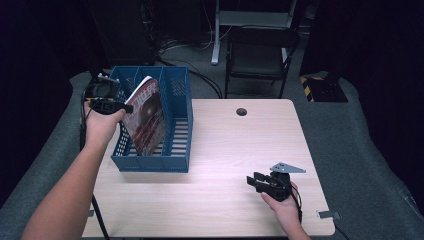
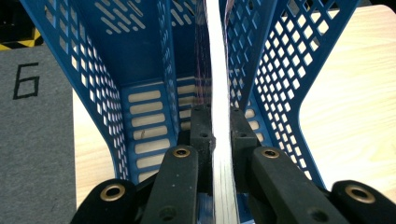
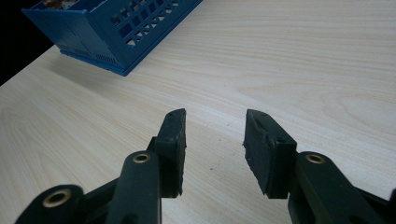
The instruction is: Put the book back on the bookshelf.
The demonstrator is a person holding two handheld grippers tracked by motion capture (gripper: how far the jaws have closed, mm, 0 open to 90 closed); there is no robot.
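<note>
- High view showed 1 blue mesh file organizer [image 1: 175,145] at the left of 1 light wooden table [image 1: 235,200], with 3 compartments counted along its top.
- 1 magazine [image 1: 146,117] leaned tilted inside the organizer, its red cover facing right.
- The left gripper [image 1: 120,106] pinched the magazine's edge; in the left gripper view, both jaws pressed against the white page stack [image 2: 220,140].
- The right gripper [image 1: 256,181] rested low over the table's near right part, well apart from the organizer, jaws spread with nothing between them.
</note>
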